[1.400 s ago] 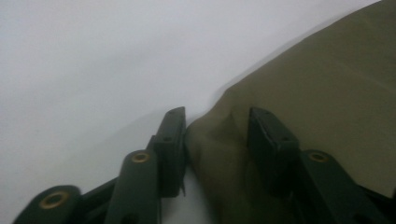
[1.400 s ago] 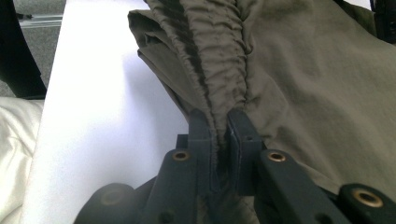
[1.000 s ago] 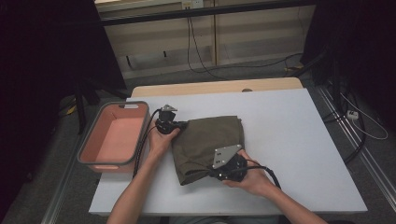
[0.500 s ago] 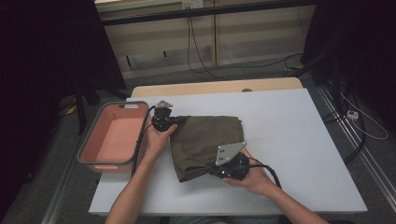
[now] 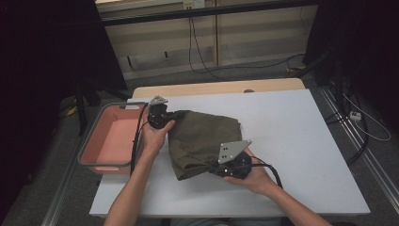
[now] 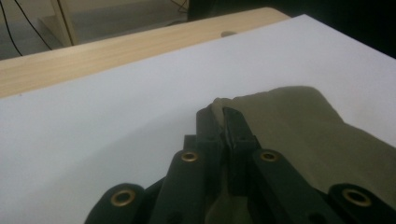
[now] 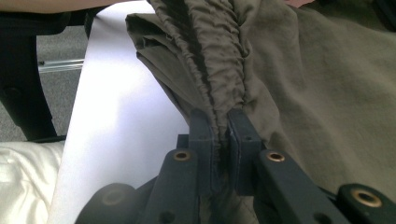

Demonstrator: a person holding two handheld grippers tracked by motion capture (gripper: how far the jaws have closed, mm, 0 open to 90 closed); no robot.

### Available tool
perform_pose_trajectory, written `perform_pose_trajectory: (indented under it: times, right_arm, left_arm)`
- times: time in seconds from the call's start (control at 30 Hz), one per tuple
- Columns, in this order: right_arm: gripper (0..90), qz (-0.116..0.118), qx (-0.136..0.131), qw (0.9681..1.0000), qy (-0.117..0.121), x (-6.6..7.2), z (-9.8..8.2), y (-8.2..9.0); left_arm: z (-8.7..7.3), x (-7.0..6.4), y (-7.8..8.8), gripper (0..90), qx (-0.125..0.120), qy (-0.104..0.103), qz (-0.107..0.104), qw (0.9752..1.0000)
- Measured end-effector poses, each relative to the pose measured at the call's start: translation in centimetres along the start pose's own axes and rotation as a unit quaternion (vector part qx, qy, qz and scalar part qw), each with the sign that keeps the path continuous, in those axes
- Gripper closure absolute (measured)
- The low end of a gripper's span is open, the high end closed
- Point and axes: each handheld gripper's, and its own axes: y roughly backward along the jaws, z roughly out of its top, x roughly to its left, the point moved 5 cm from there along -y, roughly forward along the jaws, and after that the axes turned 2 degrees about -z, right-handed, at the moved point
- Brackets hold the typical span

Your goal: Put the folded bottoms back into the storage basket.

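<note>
shifted left since half a second ago: garment (image 5: 202, 141) now nearer the table's (image 5: 306, 141) left edge, left gripper (image 5: 159, 117) drawn close to the bin (image 5: 91, 146), right gripper (image 5: 221, 167) trailing behind at the near side. no grammatical fuss needed to read the grip: left gripper (image 6: 223, 122) clenched on a thin corner of the olive cloth (image 6: 308, 135), jaws nearly closed with fabric pinched between; right gripper (image 7: 223, 128) clamped on the gathered, elastic waistband (image 7: 210, 51), ruffles squeezed between the jaws. lies folded, more or less, into a lumpy bundle, still resting on the white sheet, left of centre, its far-left corner close to the bin's rim but not over it. judging by the pose, folding looks finished and carrying is under way, roughly at the midpoint. left to do, most likely: lift or slide the bundle past the left edge, lower into the pink bin, open both jaws, pull back. bin looks empty so far.
</note>
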Motion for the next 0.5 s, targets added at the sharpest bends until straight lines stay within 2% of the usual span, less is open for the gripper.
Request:
perform_pose_trajectory:
  times: [0.23,0.3,0.33,0.5]
  right_arm:
    - [82.8,-0.010,-0.016,0.9998,-0.002,-0.2,0.6,0.2]
    - [82.8,-0.011,-0.019,0.9997,-0.003,-0.3,0.8,0.2]
    - [82.8,-0.012,-0.022,0.9997,-0.002,-0.4,1.0,0.2]
    - [82.8,-0.010,-0.031,0.9995,-0.001,-0.5,1.6,0.2]
  left_arm:
    - [1.1,-0.4,0.9,86.9,-0.019,-0.010,-0.001,0.9998]
    - [1.5,-0.4,1.0,87.0,-0.030,0.001,-0.002,0.9996]
    - [1.6,-0.3,1.2,86.9,-0.028,-0.005,-0.001,0.9996]
    - [2.3,-0.2,1.7,86.9,-0.037,-0.002,-0.002,0.9993]
